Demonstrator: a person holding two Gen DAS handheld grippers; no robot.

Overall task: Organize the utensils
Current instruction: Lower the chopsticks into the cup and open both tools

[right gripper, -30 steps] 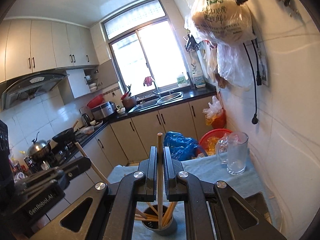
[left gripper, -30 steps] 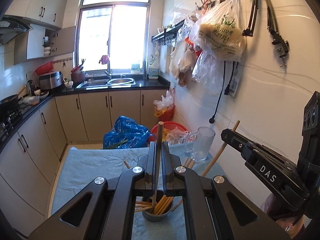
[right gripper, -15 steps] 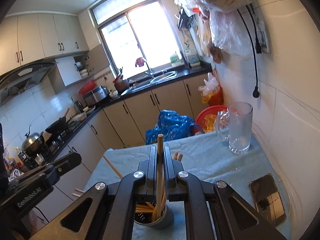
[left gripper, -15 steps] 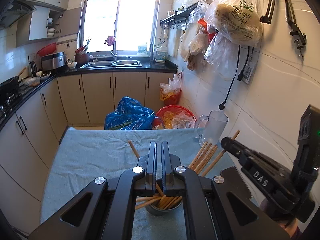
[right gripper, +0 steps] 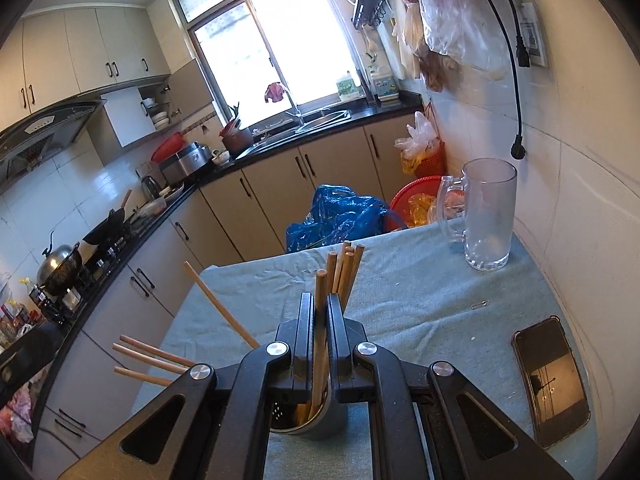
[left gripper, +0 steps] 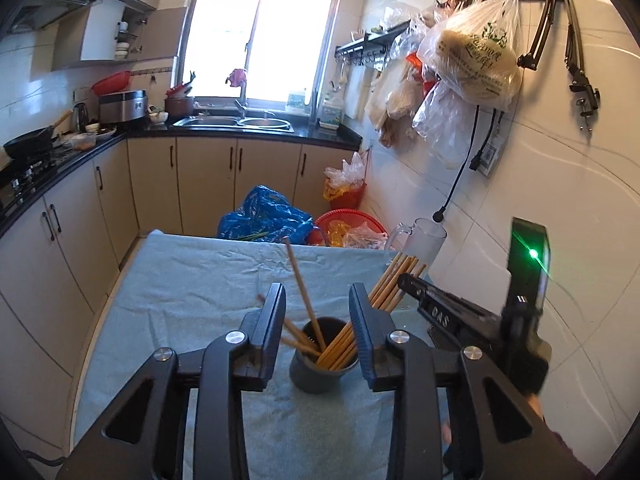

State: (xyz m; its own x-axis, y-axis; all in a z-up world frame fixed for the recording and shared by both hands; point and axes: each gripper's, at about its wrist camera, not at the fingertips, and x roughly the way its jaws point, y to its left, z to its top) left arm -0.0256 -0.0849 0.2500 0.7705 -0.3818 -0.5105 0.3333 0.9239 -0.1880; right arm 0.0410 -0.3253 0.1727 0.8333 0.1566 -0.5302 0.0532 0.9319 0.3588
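A grey utensil cup (left gripper: 322, 368) full of wooden chopsticks (left gripper: 394, 280) stands on the blue-green tablecloth (left gripper: 192, 280). My left gripper (left gripper: 317, 304) is open and empty just above the cup, with one chopstick (left gripper: 301, 280) standing in the cup between its fingers. My right gripper (right gripper: 319, 312) is shut on a single chopstick (right gripper: 320, 320) whose lower end dips into the cup (right gripper: 316, 420). The right gripper also shows in the left wrist view (left gripper: 448, 316), right of the cup.
A glass mug (right gripper: 486, 216) stands at the table's far right by the tiled wall. A black phone (right gripper: 550, 380) lies near the right edge, with a paper clip (right gripper: 479, 305) beside it. Kitchen counters, a blue bag (left gripper: 264, 220) and red baskets lie beyond the table.
My left gripper has opened and let its chopstick drop into the cup. My right gripper has lowered its chopstick down into the cup while staying shut.
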